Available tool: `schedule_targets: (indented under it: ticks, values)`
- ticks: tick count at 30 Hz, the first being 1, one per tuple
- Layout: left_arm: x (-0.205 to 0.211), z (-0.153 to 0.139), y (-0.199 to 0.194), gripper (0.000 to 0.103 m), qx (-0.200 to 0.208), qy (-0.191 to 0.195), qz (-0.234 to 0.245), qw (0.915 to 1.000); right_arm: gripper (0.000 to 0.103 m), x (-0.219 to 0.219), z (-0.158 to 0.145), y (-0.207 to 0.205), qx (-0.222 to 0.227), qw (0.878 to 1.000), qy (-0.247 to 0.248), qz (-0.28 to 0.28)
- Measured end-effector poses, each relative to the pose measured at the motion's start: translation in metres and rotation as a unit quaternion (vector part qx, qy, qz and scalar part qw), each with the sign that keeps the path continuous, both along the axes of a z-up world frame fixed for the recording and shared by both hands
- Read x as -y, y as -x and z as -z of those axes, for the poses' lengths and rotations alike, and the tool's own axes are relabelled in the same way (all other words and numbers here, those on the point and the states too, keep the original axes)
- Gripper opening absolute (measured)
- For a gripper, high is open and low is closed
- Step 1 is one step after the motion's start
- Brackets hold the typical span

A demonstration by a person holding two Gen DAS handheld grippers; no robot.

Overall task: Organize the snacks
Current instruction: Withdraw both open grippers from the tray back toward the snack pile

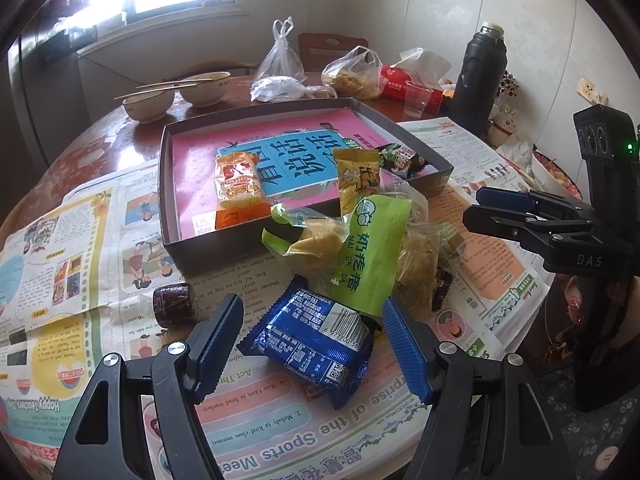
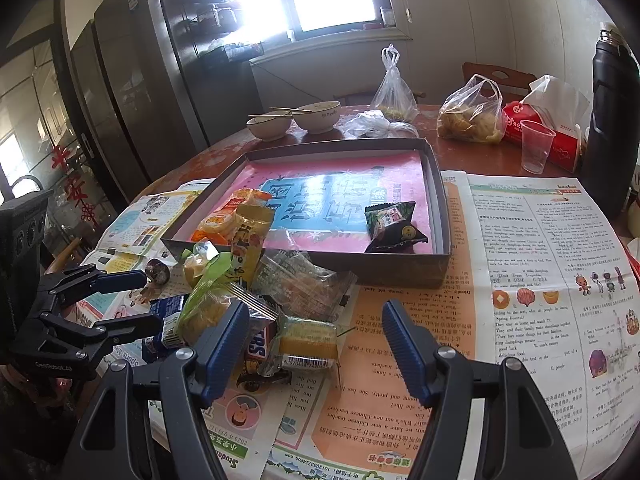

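1. Blue packet point(image 1: 310, 342) lies on the newspaper point(image 1: 280, 436) at the table's near edge, in front of the box point(image 1: 176, 236).
2. Your left gripper point(image 1: 308, 350) straddles it, jaws apart, not pressing.
3. Right gripper point(image 2: 316, 344) open, empty.
4. Probably light, slick, crinkly foil; pinch across the middle, gently.

Snacks point(image 1: 352, 256) before box point(image 1: 304, 108) (some inside).

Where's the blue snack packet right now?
In the left wrist view the blue snack packet lies on the newspaper between the open left tool fingers, just below the green packet.
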State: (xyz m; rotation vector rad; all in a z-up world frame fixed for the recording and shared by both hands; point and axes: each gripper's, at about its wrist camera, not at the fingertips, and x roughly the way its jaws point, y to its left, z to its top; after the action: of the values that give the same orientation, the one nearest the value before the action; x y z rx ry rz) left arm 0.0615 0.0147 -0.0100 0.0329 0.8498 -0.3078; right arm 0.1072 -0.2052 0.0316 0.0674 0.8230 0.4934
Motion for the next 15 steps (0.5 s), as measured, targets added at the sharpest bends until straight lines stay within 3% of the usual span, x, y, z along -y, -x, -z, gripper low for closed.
schedule_targets:
  ticks: [15]
  values:
    - [0.006,0.012,-0.001,0.074,-0.006,-0.01,0.031,0.9995,0.069,-0.01,0.023,-0.001,-0.042,0.999,0.019,-0.012]
